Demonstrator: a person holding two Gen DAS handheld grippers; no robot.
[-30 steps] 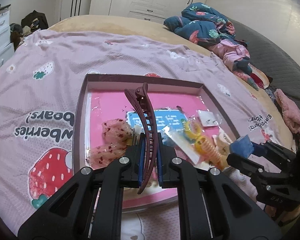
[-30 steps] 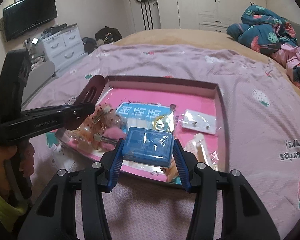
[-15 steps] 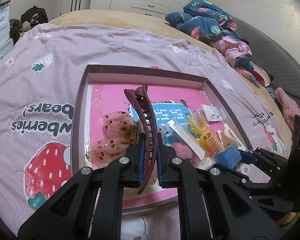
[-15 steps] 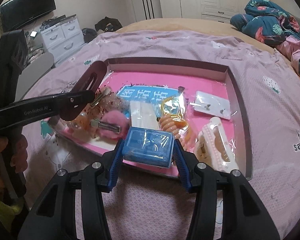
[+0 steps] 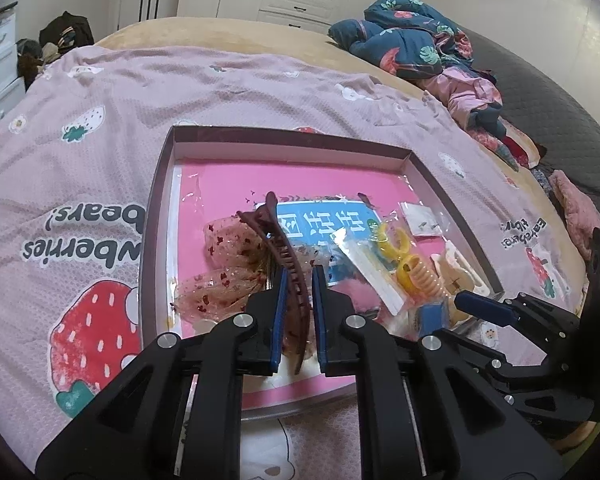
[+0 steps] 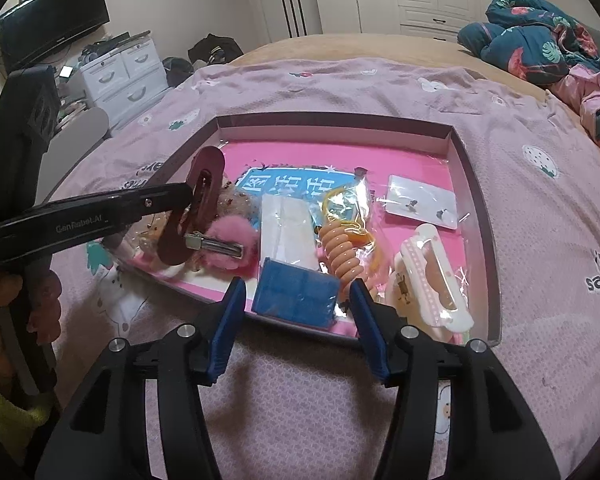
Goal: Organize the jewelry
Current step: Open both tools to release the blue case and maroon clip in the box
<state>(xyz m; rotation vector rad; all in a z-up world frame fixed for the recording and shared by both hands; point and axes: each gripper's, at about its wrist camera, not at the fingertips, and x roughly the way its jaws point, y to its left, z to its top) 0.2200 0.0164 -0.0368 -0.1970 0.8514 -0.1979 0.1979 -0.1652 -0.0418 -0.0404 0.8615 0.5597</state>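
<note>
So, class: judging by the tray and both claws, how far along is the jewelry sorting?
Done: the small blue plastic box lies at the front of the pink-lined tray, between the right claw's opening jaws and clear of both pads. In hand: the left claw grips the long maroon hair clip above the tray. Left: placing that clip.

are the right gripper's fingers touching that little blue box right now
Apart. The right wrist view shows the right gripper with its jaws opening, a clear gap on each side of the blue box, which lies at the tray's near rim.
</note>
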